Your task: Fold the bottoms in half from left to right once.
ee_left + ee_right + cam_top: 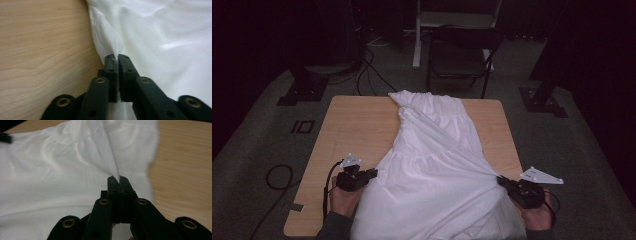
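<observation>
— Lying where, and pointing which way?

— Lying down the middle of the wooden table [357, 130]: a white garment [437, 165], long axis running from six o'clock up toward twelve in the high view. Narrowing at the far end, near the table's twelve o'clock edge, and leaning a little toward eleven there. Widening toward six o'clock, spilling over the near edge. Being pulled into a taut ridge slanting from about eleven down to four.

— Gripped how?

— Being pinched on both sides. Left gripper [373, 173] sitting at about eight o'clock of the cloth, jaws nearly together with a thin fold of the hem caught between them in the left gripper view [116, 58]; only a narrow slit showing between the pads. Right gripper [501, 180] sitting at about four o'clock, jaws clenched tight on a pointed pleat of fabric, seen rising from the tips in the right gripper view [116, 178].

— Anything acting as a container?

— Nothing among the things seen. Standing beyond the table at twelve o'clock, a dark folding chair [459, 60]; trailing over the floor at nine, a black cable [277, 177].
</observation>
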A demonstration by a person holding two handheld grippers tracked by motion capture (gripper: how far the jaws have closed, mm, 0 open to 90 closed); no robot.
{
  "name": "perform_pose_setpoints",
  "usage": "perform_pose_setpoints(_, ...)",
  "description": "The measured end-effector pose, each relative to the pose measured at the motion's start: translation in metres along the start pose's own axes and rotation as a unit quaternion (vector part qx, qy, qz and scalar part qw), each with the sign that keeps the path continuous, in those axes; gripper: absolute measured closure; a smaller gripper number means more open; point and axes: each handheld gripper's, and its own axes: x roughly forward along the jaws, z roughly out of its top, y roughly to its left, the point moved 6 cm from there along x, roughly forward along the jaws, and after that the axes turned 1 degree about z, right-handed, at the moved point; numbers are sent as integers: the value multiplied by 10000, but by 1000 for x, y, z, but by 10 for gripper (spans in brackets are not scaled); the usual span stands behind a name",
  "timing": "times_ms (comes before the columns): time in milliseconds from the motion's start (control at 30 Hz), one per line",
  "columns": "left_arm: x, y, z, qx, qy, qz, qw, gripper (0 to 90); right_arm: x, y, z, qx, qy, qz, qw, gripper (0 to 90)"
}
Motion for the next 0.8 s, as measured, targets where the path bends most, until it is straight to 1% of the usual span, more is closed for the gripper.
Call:
perform_pose_setpoints(33,2,1,0,-17,21,33,10000,780,-1,-5,-4,-24,159,-223,9996,894)
perform_pose_setpoints(67,5,2,0,-78,32,59,9999,743,3,-10,-10,-104,422,-414,9982,894)
perform_pose_setpoints(100,6,4,0,-163,-2,70,9998,691,10,-15,-17,-82,620,-525,9967,893)
perform_pose_setpoints(133,8,5,1,-213,-7,46,9998,638,17,-20,-24,59,750,-494,9959,888)
perform_pose_setpoints(167,11,5,1,-235,37,25,9997,603,24,-25,-31,238,869,-448,9949,855)
perform_pose_setpoints(200,13,6,1,-222,91,72,9997,571,29,-29,-37,311,957,-493,9937,789)
perform_pose_setpoints(233,16,5,1,-208,119,99,9997,537,33,-30,-42,358,985,-516,9931,741)
perform_pose_setpoints(267,20,5,0,-182,186,99,9996,525,33,-29,-45,372,977,-475,9934,722)
perform_pose_setpoints(300,23,5,0,-134,248,148,9995,513,31,-27,-47,355,912,-443,9942,698)
perform_pose_setpoints(333,27,5,0,-134,298,188,9993,494,28,-26,-49,356,882,-459,9944,669)
perform_pose_setpoints(400,34,3,0,-80,372,209,9991,479,20,-23,-54,425,796,-472,9948,648)
perform_pose_setpoints(467,40,1,0,23,456,272,9986,468,13,-19,-61,446,797,-398,9950,641)
perform_pose_setpoints(500,45,-1,-1,65,521,246,9983,469,10,-17,-64,446,812,-362,9950,641)
perform_pose_setpoints(533,49,-3,-1,137,579,240,9979,470,7,-13,-69,453,858,-269,9949,645)
perform_pose_setpoints(600,57,-7,-3,282,711,298,9966,492,3,-3,-77,485,866,-50,9950,653)
perform_pose_setpoints(633,59,-9,-3,384,688,343,9963,532,3,1,-81,473,891,36,9949,655)
perform_pose_setpoints(667,61,-10,-2,493,711,410,9954,572,3,6,-85,421,930,101,9947,659)
perform_pose_setpoints(700,62,-11,-1,535,747,454,9947,616,5,11,-89,384,975,149,9944,660)
perform_pose_setpoints(733,64,-12,0,555,753,462,9945,669,7,14,-92,376,1028,179,9938,658)
perform_pose_setpoints(767,65,-12,1,607,761,453,9942,707,11,15,-94,354,1064,181,9935,651)
perform_pose_setpoints(800,67,-12,3,640,758,465,9940,744,16,15,-95,342,1111,107,9932,624)
